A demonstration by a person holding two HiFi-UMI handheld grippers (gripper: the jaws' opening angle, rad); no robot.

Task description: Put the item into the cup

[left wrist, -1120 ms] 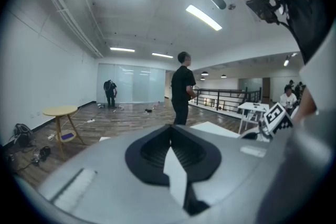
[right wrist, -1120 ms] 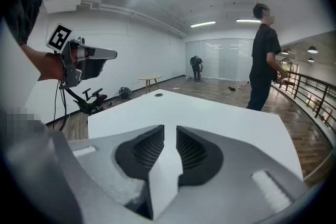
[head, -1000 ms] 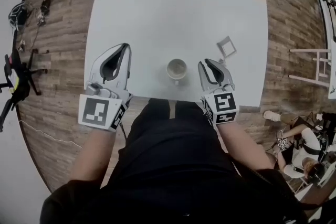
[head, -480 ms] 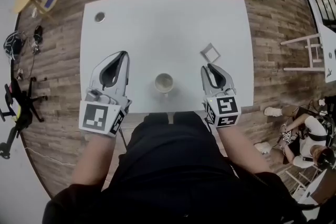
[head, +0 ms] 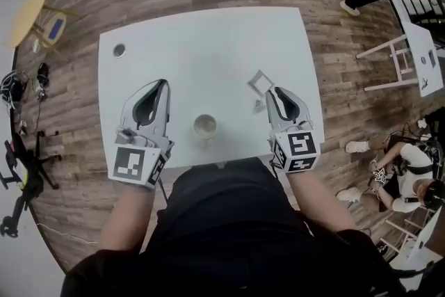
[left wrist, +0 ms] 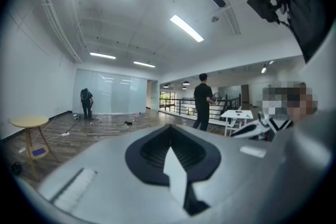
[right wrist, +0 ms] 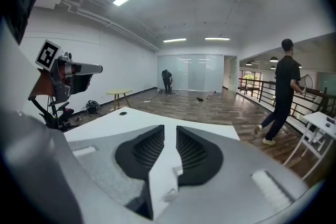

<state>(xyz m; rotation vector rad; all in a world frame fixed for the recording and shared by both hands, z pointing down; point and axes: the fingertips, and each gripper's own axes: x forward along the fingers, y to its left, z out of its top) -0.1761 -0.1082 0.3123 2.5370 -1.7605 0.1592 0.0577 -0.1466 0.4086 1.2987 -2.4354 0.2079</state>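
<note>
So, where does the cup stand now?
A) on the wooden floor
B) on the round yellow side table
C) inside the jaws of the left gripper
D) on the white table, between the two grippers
D: the head view shows the cup upright on the white table, with the left gripper on one side, the right gripper on the other, neither touching it.

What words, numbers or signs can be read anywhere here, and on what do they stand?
No word or number can be read in any view.
Left gripper: black-and-white square pattern on its back end, no letters.
Right gripper: the same kind of pattern, no letters.
Cup: no print shows.
White side table: a few dark marks, too small to read.
</note>
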